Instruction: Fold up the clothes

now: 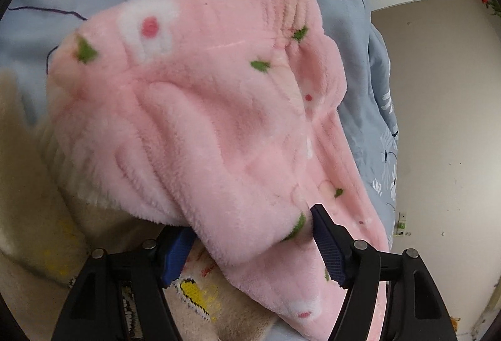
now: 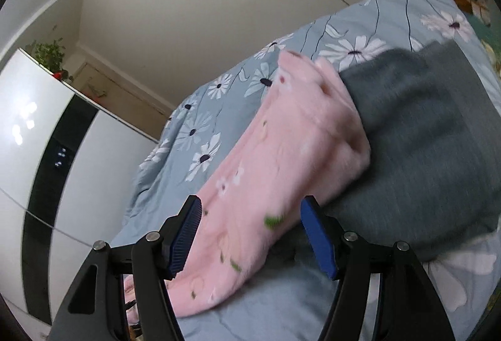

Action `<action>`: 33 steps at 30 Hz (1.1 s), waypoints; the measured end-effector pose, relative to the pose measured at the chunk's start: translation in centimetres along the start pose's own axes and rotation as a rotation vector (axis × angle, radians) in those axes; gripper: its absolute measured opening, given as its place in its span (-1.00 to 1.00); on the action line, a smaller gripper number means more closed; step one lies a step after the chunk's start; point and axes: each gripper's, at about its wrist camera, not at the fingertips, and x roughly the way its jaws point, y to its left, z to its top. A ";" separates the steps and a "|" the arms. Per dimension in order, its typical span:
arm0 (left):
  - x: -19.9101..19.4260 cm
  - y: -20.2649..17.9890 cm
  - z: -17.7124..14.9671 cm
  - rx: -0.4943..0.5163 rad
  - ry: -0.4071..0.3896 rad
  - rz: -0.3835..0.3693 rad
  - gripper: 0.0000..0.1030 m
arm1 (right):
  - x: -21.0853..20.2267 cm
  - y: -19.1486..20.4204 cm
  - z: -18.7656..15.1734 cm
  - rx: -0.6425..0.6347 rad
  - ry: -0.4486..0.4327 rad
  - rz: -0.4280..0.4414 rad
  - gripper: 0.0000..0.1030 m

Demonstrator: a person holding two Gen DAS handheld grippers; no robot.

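Note:
A fluffy pink fleece garment (image 1: 203, 122) with green leaves and white flowers fills the left wrist view, bunched and lifted over the bed. My left gripper (image 1: 250, 234) has its blue pads on either side of a thick fold of it, pressing into the fleece. In the right wrist view the same pink garment (image 2: 275, 159) stretches away from my right gripper (image 2: 250, 231), whose blue pads stand wide on either side of the cloth without clearly pinching it. A folded grey garment (image 2: 432, 147) lies on the bed beside it.
A blue-grey floral bedcover (image 2: 219, 128) covers the bed. A cream garment with yellow print (image 1: 40, 216) lies at the lower left. A white and black wardrobe (image 2: 47, 153) stands left of the bed, and a beige wall (image 1: 438, 122) lies beyond the bed edge.

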 end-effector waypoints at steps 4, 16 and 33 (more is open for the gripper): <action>-0.5 0.7 0.6 -0.005 -0.002 0.005 0.43 | 1.8 -0.5 1.1 0.062 0.022 -0.069 -0.27; -3.1 2.2 0.6 -0.027 0.011 0.003 0.43 | -0.5 1.0 1.0 -0.017 0.026 0.051 -0.90; -2.3 1.5 0.6 -0.025 0.013 0.024 0.43 | 0.2 -6.6 0.7 0.166 -0.001 -0.037 0.21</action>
